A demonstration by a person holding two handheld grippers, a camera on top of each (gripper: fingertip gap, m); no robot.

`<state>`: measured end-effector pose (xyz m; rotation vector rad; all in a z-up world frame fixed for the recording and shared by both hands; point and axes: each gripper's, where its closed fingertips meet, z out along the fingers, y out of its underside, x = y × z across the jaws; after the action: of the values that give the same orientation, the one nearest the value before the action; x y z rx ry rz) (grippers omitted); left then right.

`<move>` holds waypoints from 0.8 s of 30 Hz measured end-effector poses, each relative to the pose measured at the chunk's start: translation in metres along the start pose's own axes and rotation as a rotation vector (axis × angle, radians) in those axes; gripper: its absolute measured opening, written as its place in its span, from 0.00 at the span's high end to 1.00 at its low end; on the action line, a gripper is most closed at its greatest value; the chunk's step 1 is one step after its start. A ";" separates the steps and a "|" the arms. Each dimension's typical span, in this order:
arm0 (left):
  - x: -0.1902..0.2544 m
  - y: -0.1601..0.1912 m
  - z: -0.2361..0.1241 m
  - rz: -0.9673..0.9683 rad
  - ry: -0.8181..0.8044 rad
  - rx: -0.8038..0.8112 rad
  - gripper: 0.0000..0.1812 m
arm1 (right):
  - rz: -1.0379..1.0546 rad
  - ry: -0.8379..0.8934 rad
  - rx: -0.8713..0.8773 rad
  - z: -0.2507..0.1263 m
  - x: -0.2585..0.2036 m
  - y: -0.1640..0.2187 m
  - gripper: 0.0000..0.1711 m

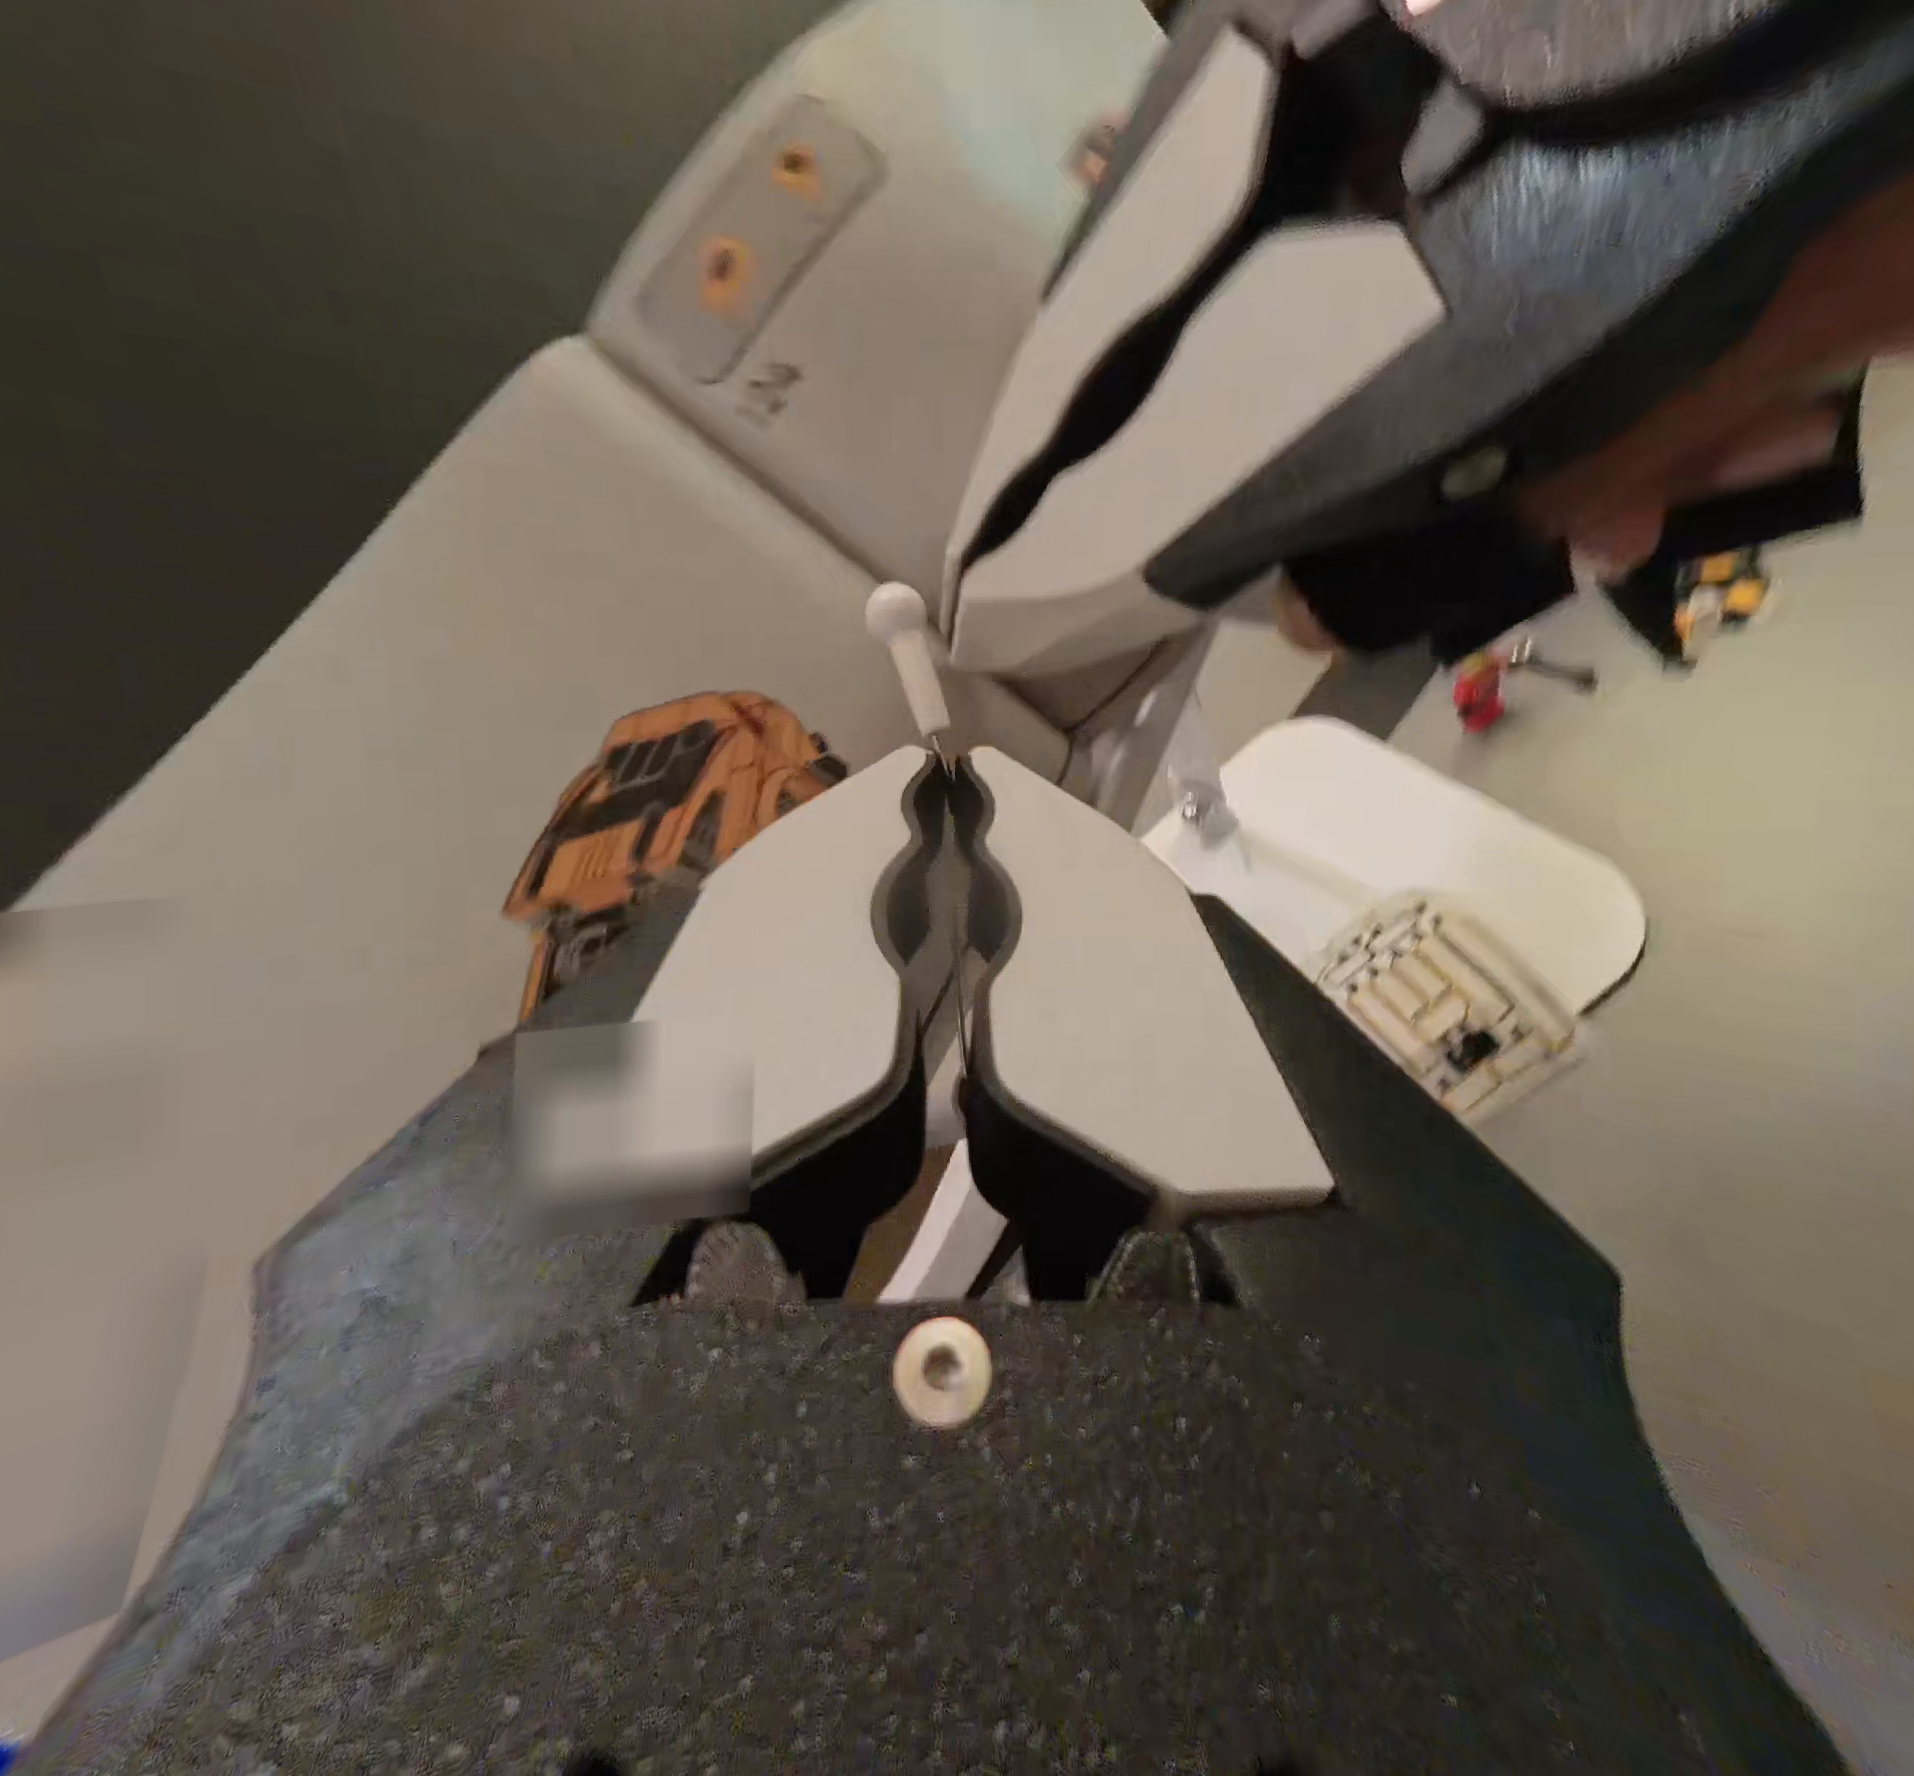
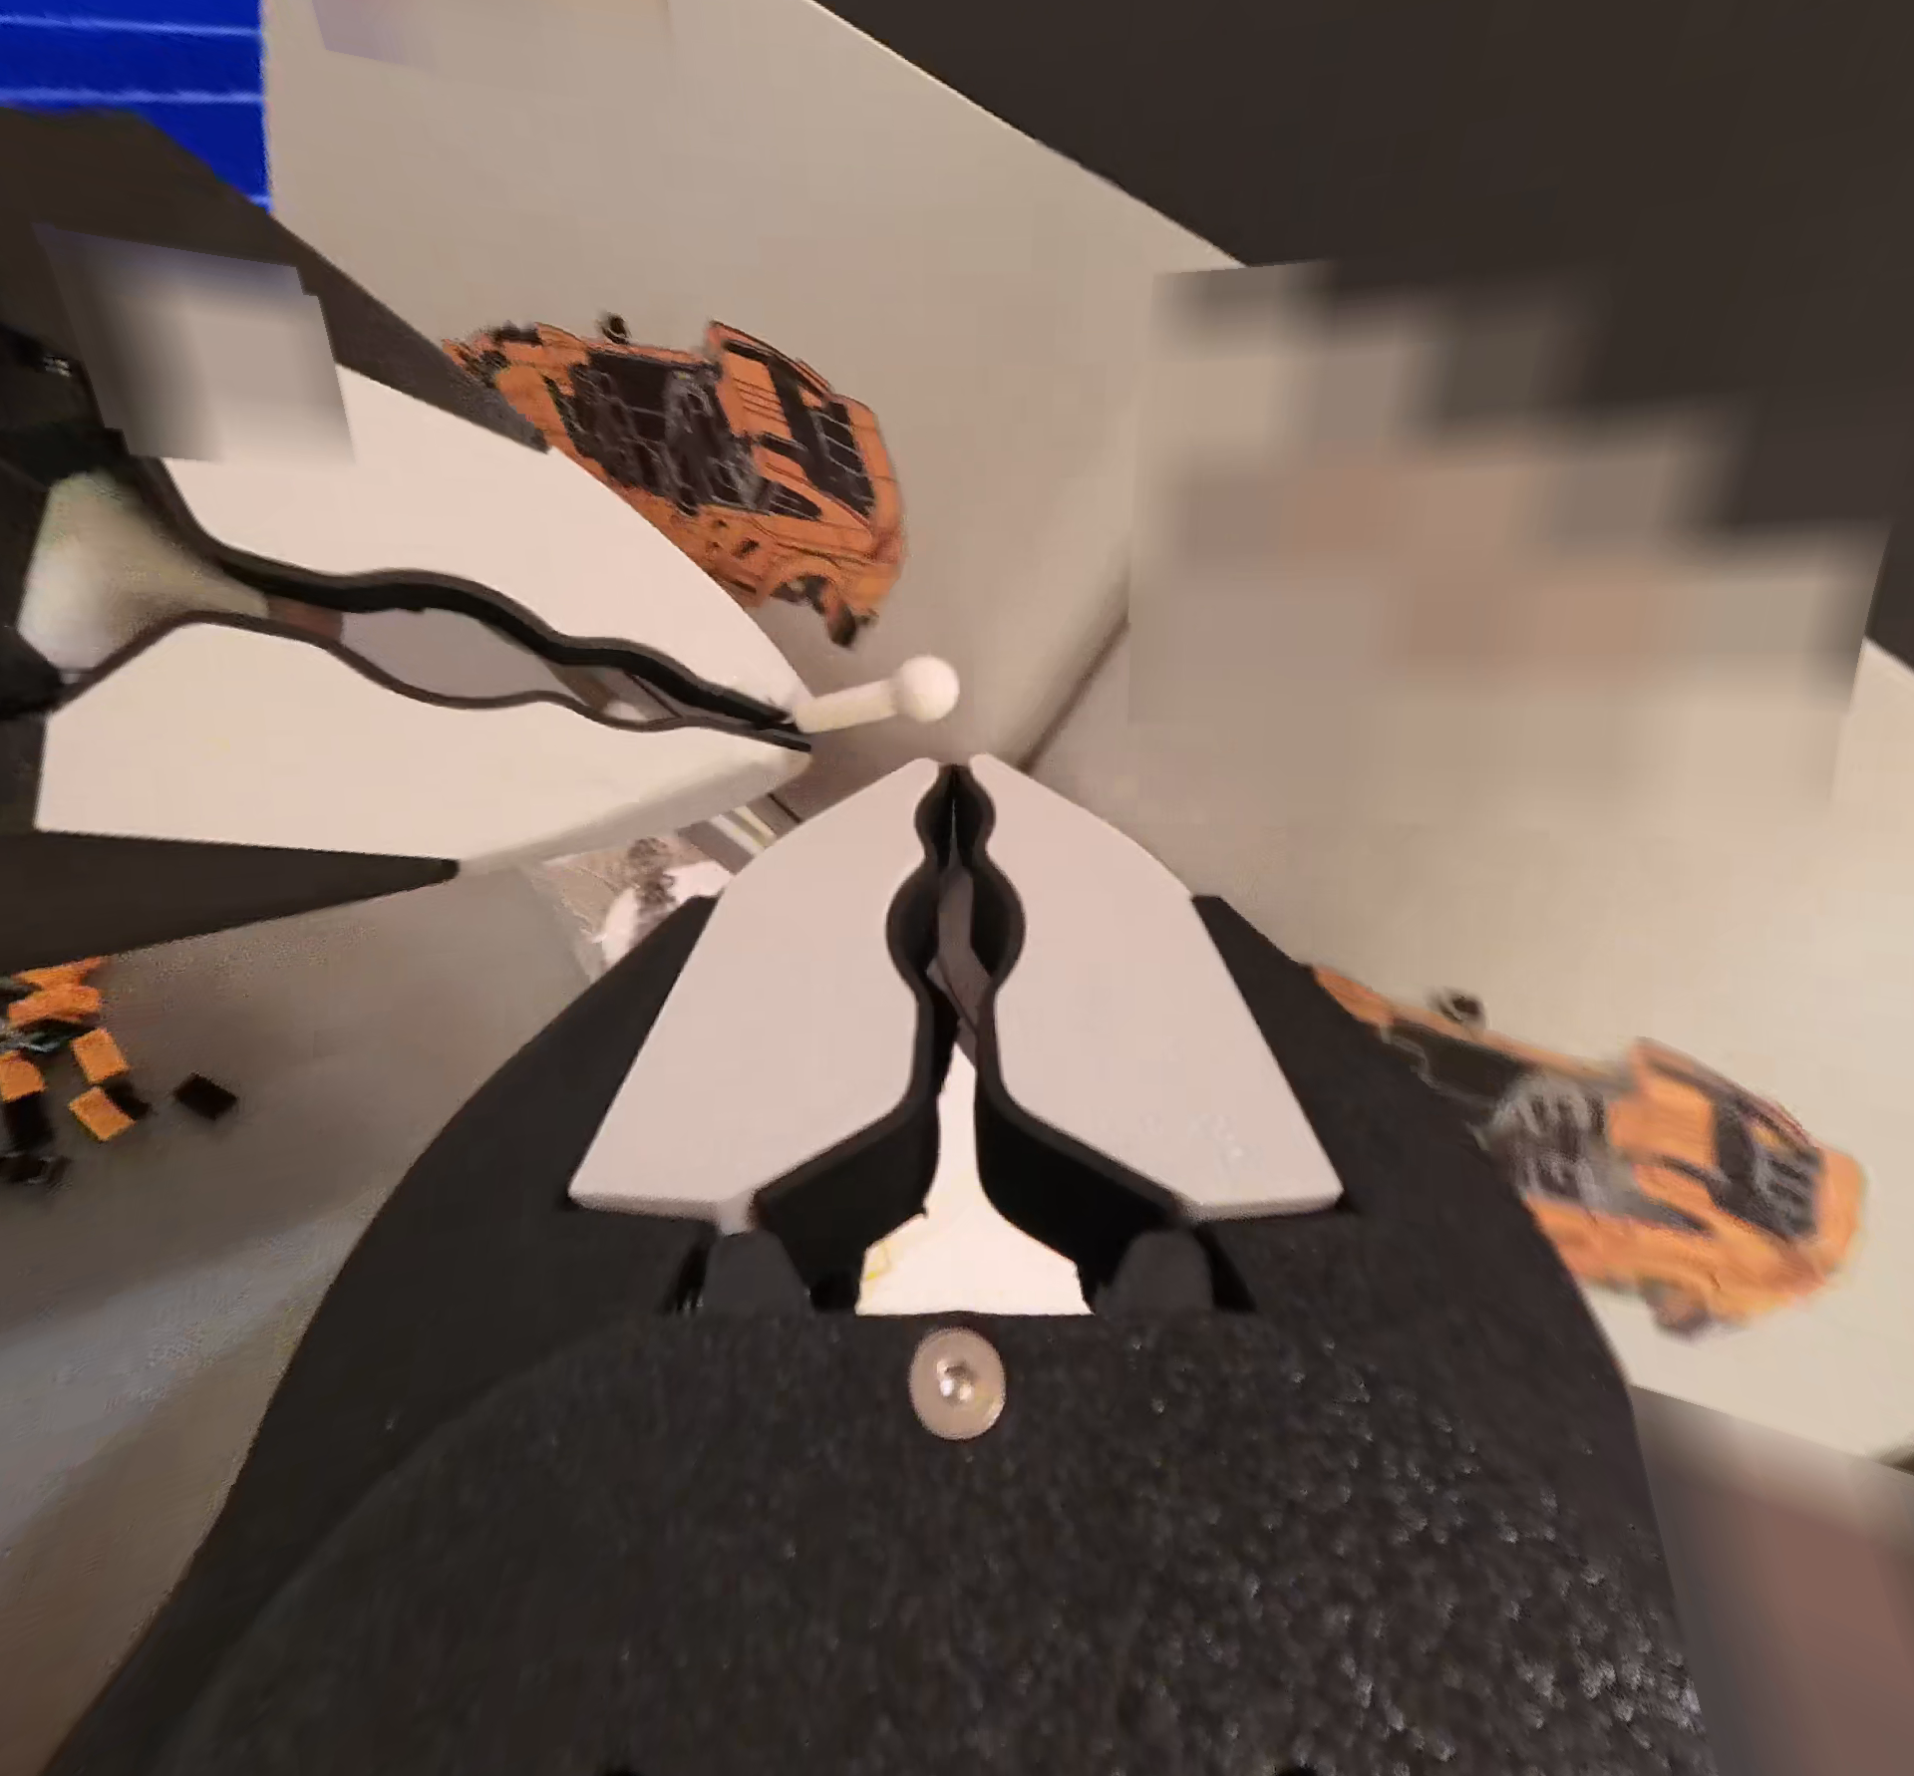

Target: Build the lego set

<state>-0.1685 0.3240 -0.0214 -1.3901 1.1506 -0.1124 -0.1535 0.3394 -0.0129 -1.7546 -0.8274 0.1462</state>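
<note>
My left gripper (image 1: 948, 765) is shut on the thin end of a small white ball-ended pin (image 1: 909, 649), which sticks out past its tips. The pin also shows in the right wrist view (image 2: 893, 697), held by the left gripper (image 2: 798, 730) that comes in from the left. My right gripper (image 2: 953, 770) is shut with nothing visible between its tips. It also shows in the left wrist view (image 1: 958, 582), coming down from the upper right, its tip right beside the pin's ball. Both grippers are held above the table.
A white tray (image 1: 1502, 825) holds a cream brick assembly (image 1: 1440, 991). White pages show an orange and black car (image 1: 663, 825), (image 2: 746, 473). A clear bag holds orange parts (image 1: 756, 246). Loose orange and black pieces (image 2: 73, 1053) and a red piece (image 1: 1481, 691) lie on the grey table. My left and right fingertips are right by each other.
</note>
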 end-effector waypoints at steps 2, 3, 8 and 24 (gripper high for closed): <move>0.009 0.005 0.008 0.146 0.040 -0.090 0.99 | 0.015 0.006 -0.001 -0.005 0.009 0.009 1.00; 0.010 0.008 0.012 0.216 0.041 -0.138 0.99 | 0.030 -0.004 0.003 -0.006 0.011 0.013 1.00; 0.013 0.016 0.021 0.345 0.080 -0.286 0.99 | 0.022 0.002 -0.008 -0.007 0.017 0.029 1.00; -0.046 0.054 -0.062 -0.203 -0.084 -0.133 0.92 | 0.083 0.207 0.074 -0.064 0.099 0.052 0.78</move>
<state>-0.2620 0.3254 -0.0243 -1.6136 0.9595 -0.1218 -0.0249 0.3410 -0.0056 -1.7027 -0.5924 0.0486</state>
